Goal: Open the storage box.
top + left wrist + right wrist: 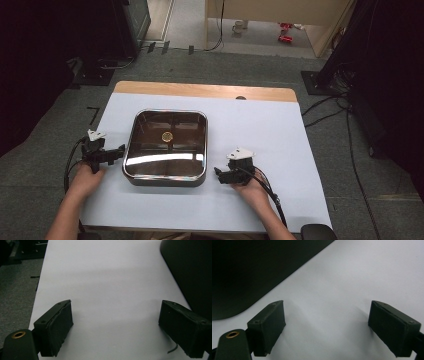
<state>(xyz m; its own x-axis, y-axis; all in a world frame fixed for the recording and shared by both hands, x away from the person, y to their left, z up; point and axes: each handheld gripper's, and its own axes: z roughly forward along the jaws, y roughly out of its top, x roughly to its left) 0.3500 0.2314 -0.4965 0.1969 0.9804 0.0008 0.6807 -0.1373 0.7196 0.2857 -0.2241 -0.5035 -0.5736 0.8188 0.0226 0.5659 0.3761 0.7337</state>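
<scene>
A square dark tray (131, 145) with a shiny rim lies on the white sheet (260, 125), and a small gold round piece (166, 135) rests at its centre. My left gripper (118, 152) sits just left of the tray's left wall, held by a hand, its tips pointing toward the tray. In the left gripper view my left gripper (115, 327) stands open over bare white sheet, with the dark tray wall (190, 272) at the right. My right gripper (218, 173) lies near the tray's front right corner. Its jaws (327, 327) are wide open with nothing between them, the tray's corner (249, 277) at upper left.
The white sheet covers a wooden table whose bare far edge (205, 91) shows beyond it. Grey carpet surrounds the table, with dark stands and cables (325, 107) at both sides. Bare sheet stretches right of the tray.
</scene>
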